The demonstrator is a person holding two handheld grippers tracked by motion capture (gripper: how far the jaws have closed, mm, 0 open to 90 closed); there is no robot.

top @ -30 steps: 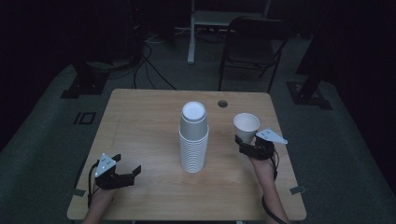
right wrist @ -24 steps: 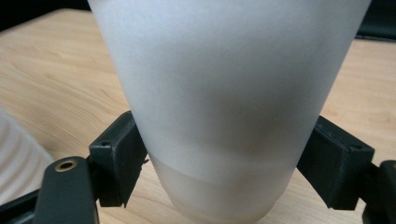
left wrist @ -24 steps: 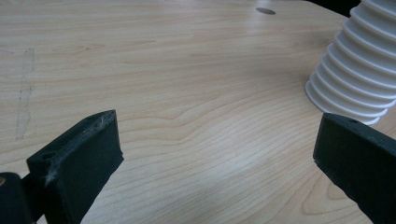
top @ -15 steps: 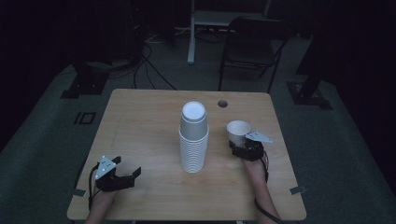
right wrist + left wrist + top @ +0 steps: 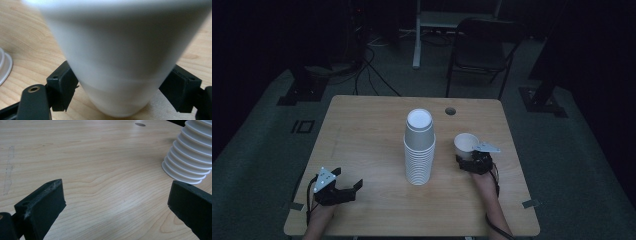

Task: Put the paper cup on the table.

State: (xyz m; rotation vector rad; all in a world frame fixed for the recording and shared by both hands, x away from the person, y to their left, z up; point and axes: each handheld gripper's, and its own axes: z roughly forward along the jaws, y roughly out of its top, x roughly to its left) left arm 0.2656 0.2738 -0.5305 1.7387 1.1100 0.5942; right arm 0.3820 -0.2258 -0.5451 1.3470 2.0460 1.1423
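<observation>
Right gripper [image 5: 472, 159] clamped on 1 white paper cup [image 5: 466, 144], jaws pressed against its lower wall on both sides. Cup sits right of the cup stack [image 5: 419, 147], mouth up, long axis near vertical; whether its base touches the table [image 5: 362, 130] cannot be told. Left gripper [image 5: 346, 189] rests at near left of table, jaws apart, holding nothing. Stack stands mid-table, rims down.

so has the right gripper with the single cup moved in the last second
Yes. In the high view the right gripper and its cup have come down and nearer the person, measured against the cup stack, which stayed put.
</observation>
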